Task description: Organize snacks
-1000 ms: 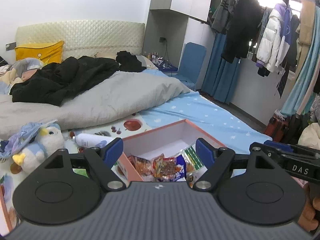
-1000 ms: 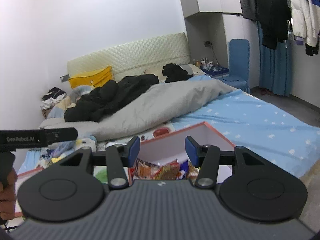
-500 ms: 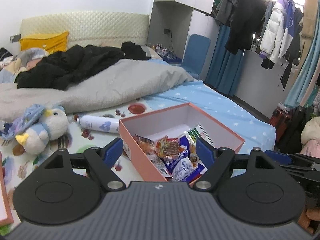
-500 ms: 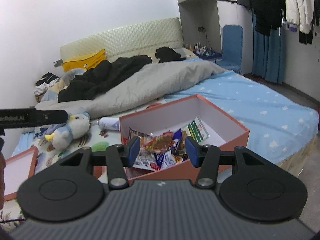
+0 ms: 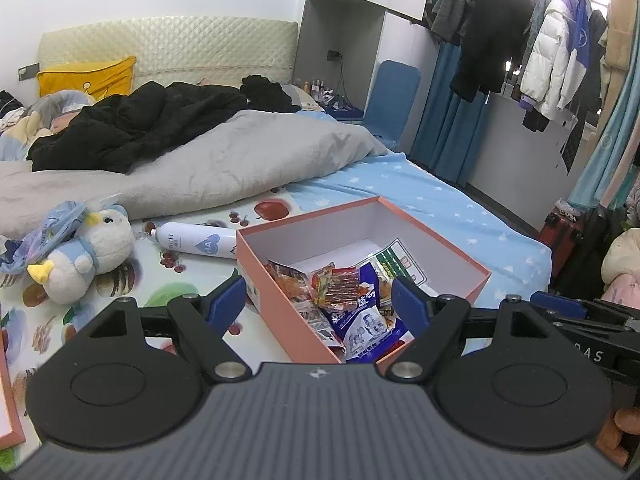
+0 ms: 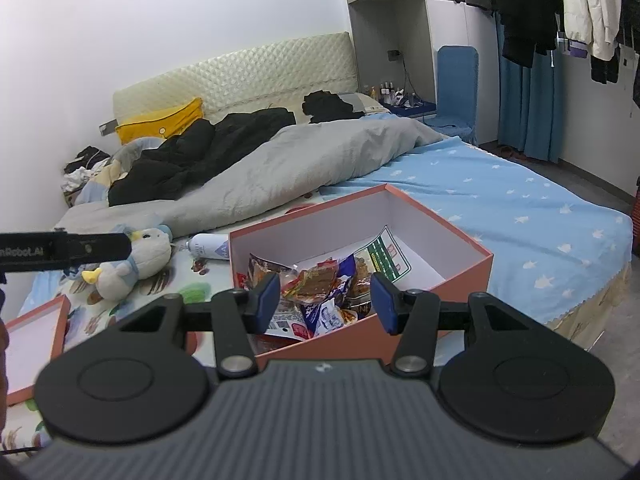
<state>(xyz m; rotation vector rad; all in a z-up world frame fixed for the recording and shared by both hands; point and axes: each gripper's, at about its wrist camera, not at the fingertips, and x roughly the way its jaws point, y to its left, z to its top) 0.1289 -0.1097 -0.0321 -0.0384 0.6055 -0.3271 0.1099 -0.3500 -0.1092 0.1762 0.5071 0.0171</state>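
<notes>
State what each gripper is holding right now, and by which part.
Nothing is held. The left gripper and right gripper both stand open and empty above the snack packets in the orange box.

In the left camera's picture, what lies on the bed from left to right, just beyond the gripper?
Plush penguin → white spray bottle → pink box, snack packets inside → blue starry sheet.

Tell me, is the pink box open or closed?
Open. The pink box has no lid on, so you see its white inside and the snack packets piled in its near end. The far end looks mostly bare.
</notes>
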